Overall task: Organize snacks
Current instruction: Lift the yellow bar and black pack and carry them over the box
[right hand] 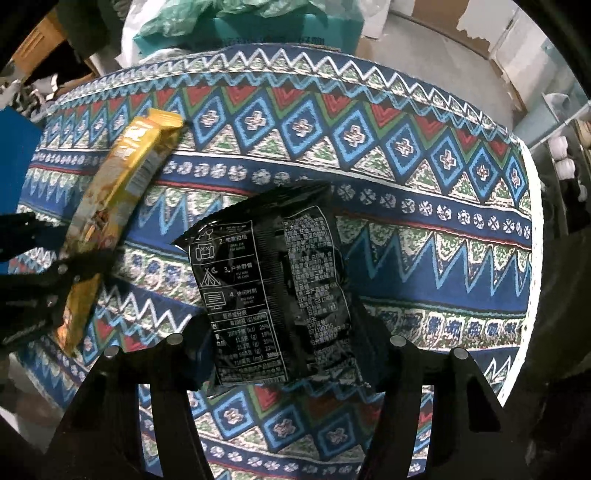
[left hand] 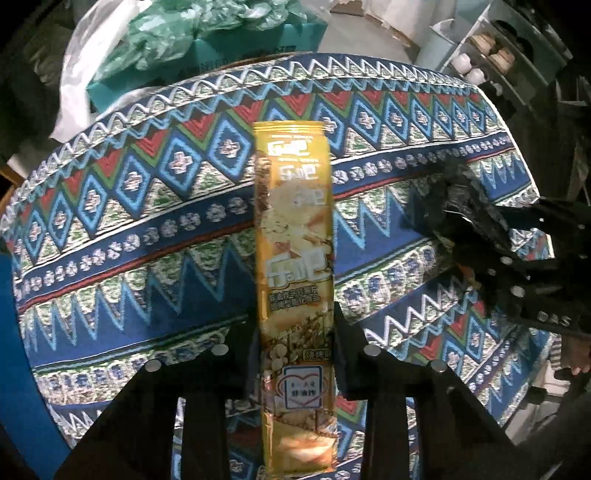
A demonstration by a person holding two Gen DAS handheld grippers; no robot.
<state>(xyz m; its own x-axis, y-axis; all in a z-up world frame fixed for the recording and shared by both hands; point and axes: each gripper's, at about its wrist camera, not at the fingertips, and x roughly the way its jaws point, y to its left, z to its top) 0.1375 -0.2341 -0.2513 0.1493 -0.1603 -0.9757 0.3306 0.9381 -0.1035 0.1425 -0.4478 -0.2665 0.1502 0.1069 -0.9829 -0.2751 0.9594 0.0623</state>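
Yellow foil fills the left claw [left hand: 297,354]: its jaws are clamped on the lower part of a long yellow snack packet [left hand: 295,258], which runs straight out ahead of the fingers over the patterned cloth [left hand: 147,236] that covers the surface. Just to the right of that yellow packet sits the right claw [right hand: 291,354], which has a black snack pouch [right hand: 273,284] between its fingers; the pads appear to press the pouch's edges, so I read it as gripping, though the near end of the pouch blocks a clear look at the contact. The black pouch lies back side up with its printed label showing. Beyond the yellow packet's far tip, past the cloth's edge, stand a teal box [left hand: 229,48] and crumpled green plastic [left hand: 177,33]. The main risk, as I judge it, is the slick foil sliding in the left claw, since the grip sits low and most of the packet's length hangs free and could swing or droop. The black pouch is soft and could buckle or slip if the pinch is only on its edges. No bin or tray for the snacks shows anywhere, and the yellow packet's bottom end is cut off by the left view's lower edge.
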